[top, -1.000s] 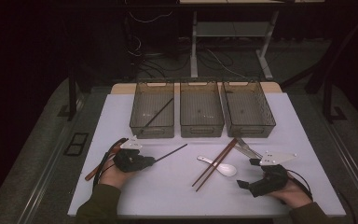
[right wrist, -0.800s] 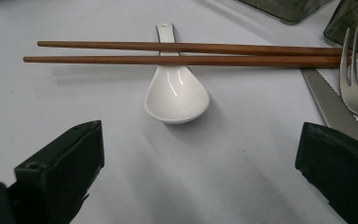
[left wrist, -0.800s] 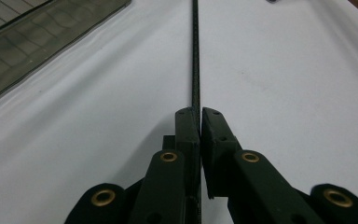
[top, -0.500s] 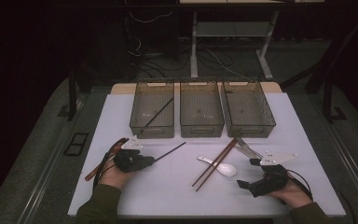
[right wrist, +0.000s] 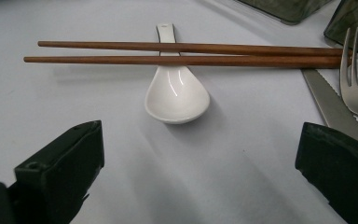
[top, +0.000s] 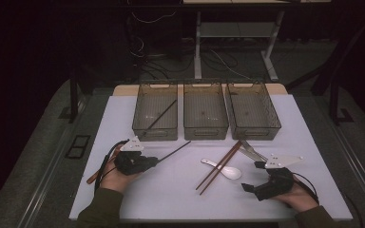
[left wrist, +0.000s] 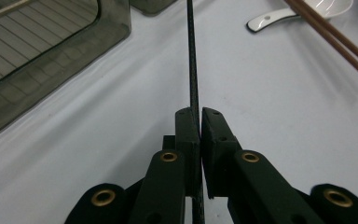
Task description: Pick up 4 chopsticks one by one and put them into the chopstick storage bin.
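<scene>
Left gripper (left wrist: 199, 122) clamped a black chopstick (left wrist: 192, 60) — tip aimed toward the left basket (top: 155, 114) (likely sorting); right gripper (right wrist: 200, 172) gaped empty.

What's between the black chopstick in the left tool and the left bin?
Nothing visible. The left tool is shut on the black chopstick, whose tip points at the left bin across bare table. The brown chopsticks and spoon lie off to the side.

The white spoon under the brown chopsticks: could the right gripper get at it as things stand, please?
Probably yes, at the bowl. The right gripper is open with bare table before the white spoon. The brown chopsticks cross only its handle, so they would likely shift when it lifts.
</scene>
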Demonstrator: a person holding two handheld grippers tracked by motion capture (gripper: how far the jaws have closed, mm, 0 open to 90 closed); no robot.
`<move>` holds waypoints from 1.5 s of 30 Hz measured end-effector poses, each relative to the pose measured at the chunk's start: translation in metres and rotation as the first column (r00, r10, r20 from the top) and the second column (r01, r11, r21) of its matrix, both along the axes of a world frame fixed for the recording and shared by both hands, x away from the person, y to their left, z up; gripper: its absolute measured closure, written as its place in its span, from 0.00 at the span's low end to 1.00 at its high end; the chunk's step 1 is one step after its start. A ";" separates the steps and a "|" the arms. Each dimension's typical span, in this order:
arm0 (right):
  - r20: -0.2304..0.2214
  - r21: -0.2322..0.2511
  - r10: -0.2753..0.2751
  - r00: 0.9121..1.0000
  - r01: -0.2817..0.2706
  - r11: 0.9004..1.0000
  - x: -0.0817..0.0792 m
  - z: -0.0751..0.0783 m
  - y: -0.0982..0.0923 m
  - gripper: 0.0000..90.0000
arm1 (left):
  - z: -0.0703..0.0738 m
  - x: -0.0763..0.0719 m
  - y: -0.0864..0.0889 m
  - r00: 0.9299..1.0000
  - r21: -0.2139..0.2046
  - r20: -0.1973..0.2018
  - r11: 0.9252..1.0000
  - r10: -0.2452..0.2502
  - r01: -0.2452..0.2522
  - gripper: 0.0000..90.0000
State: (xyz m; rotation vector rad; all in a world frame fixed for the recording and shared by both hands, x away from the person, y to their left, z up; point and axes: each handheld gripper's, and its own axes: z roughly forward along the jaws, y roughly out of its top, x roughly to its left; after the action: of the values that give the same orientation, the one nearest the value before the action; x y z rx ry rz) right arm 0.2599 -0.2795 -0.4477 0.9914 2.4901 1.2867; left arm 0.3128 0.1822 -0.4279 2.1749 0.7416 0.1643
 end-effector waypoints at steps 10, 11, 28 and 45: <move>0.000 0.000 0.000 1.000 0.000 1.000 0.000 0.000 0.000 0.01 | 0.012 -0.005 -0.003 1.000 -0.021 0.001 1.000 0.013 -0.013 0.95; 0.000 -0.001 0.002 1.000 -0.002 1.000 0.000 0.000 0.000 0.01 | 0.013 -0.006 -0.004 1.000 -0.027 0.000 1.000 0.017 -0.017 0.95; 0.000 -0.004 0.003 1.000 -0.003 1.000 0.000 0.000 0.001 0.01 | 0.032 -0.008 -0.009 0.999 -0.074 0.048 0.997 0.020 -0.017 0.94; -0.003 -0.004 -0.005 1.000 0.005 1.000 0.001 -0.001 0.000 0.01 | 0.052 0.011 -0.013 0.995 -0.085 0.087 0.995 0.053 -0.046 0.95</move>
State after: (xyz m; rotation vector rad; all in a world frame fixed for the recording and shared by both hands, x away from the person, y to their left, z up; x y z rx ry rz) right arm 0.2609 -0.2797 -0.4486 0.9987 2.4904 1.2787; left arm 0.3236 0.1692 -0.3759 2.0580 0.7392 0.2503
